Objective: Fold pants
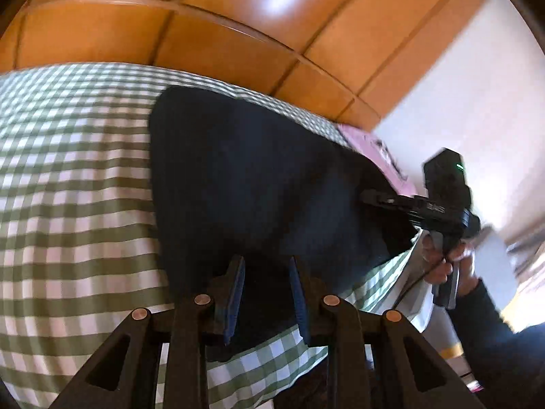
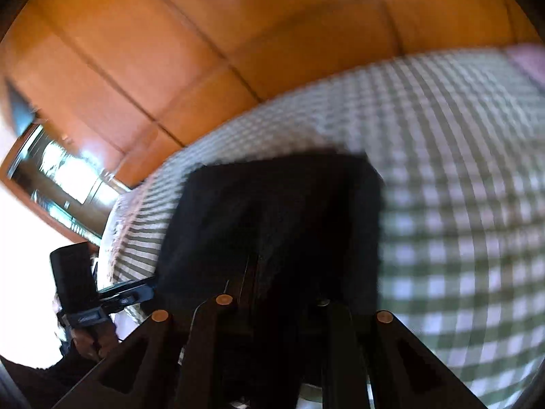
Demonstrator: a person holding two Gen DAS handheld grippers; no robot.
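On the checked bed (image 1: 68, 204), our left claw (image 1: 267, 293) gapes over the dark pants (image 1: 255, 177) while the right claw (image 2: 252, 272), seemingly pinching cloth through blur, could drag the fold askew.

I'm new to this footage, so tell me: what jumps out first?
The dark pants lie across the middle of a green-and-white checked bedcover. The left gripper hangs open over their near edge, and the right gripper reaches their right edge. Glossy orange wooden panels fill the background.

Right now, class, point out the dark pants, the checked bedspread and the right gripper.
dark pants (image 1: 255, 170): left wrist view, middle of the cloth.
checked bedspread (image 1: 75, 170): left wrist view, bare stretch left of the pants.
right gripper (image 1: 366, 198): left wrist view, fingertips at the pants' edge.
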